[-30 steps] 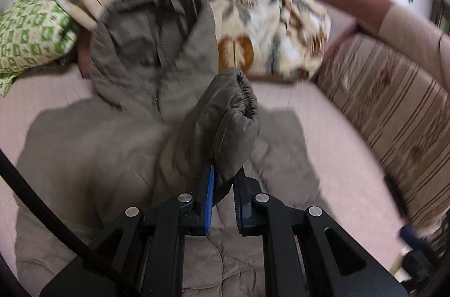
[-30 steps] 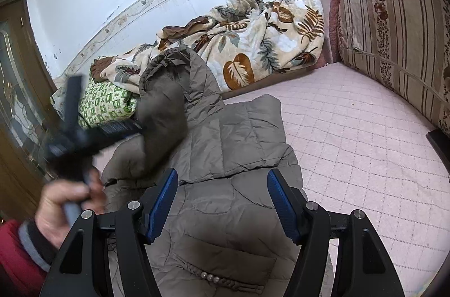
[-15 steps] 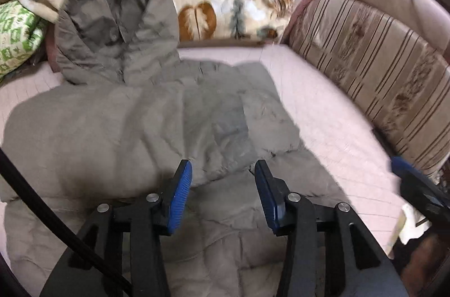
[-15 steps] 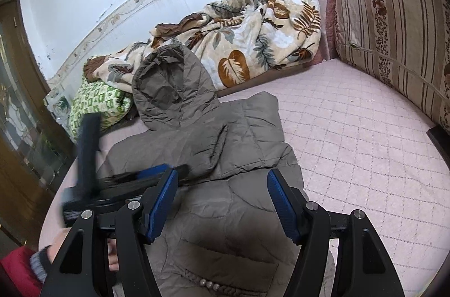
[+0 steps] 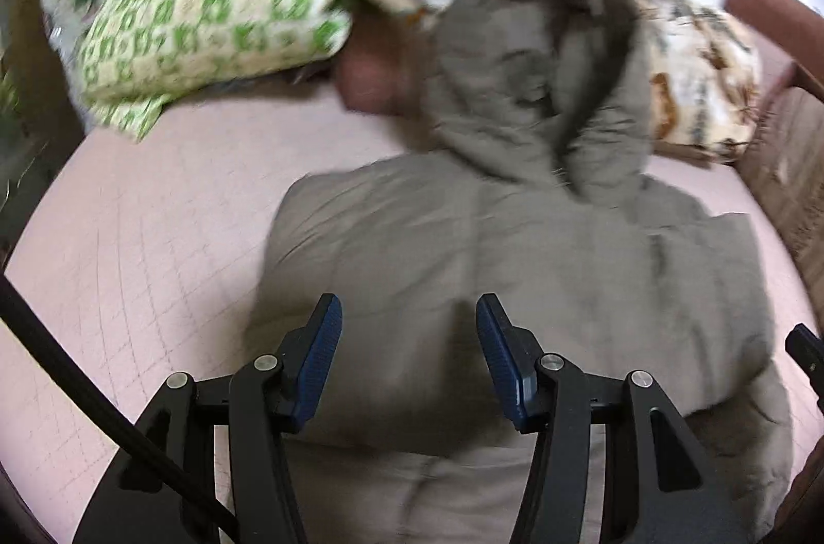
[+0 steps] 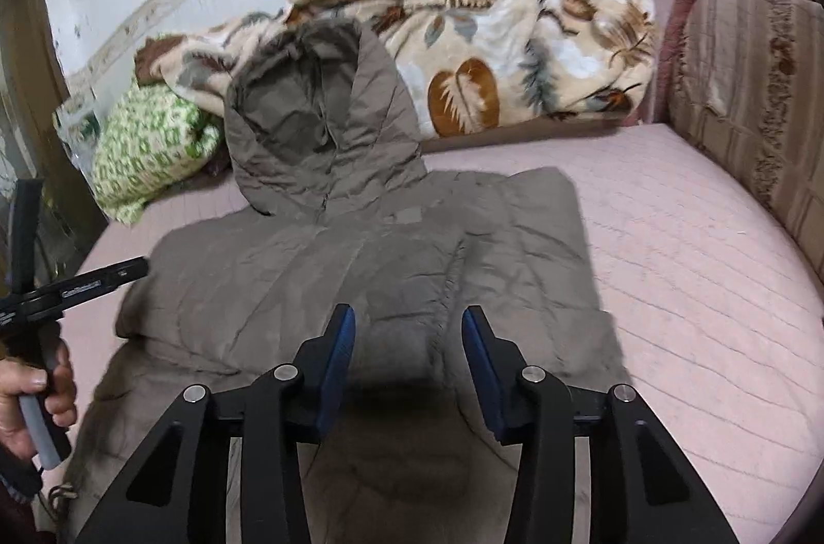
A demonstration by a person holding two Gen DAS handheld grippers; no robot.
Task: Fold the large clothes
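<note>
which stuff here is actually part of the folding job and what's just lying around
Part of the job:
- grey hooded jacket, spread flat on the pink mattress
- left tongs, open above the jacket
- right tongs, open above the jacket

Just lying about:
- leaf-print blanket
- green patterned pillow
- striped sofa cushion

My left gripper [image 5: 408, 358] is matte black, with two angular arms ending in ribbed blue pads [image 5: 320, 356]. A round silver screw [image 5: 266, 361] sits at each joint, two on either arm, and a thick black cable [image 5: 77, 381] crosses the frame left of the left arm. My right gripper [image 6: 408, 371] is the same build: black arms, blue pads, silver screws. Left of it I see my bare-skinned left hand [image 6: 31, 405] on a grey handle, with small white lettering on the black bar above.
</note>
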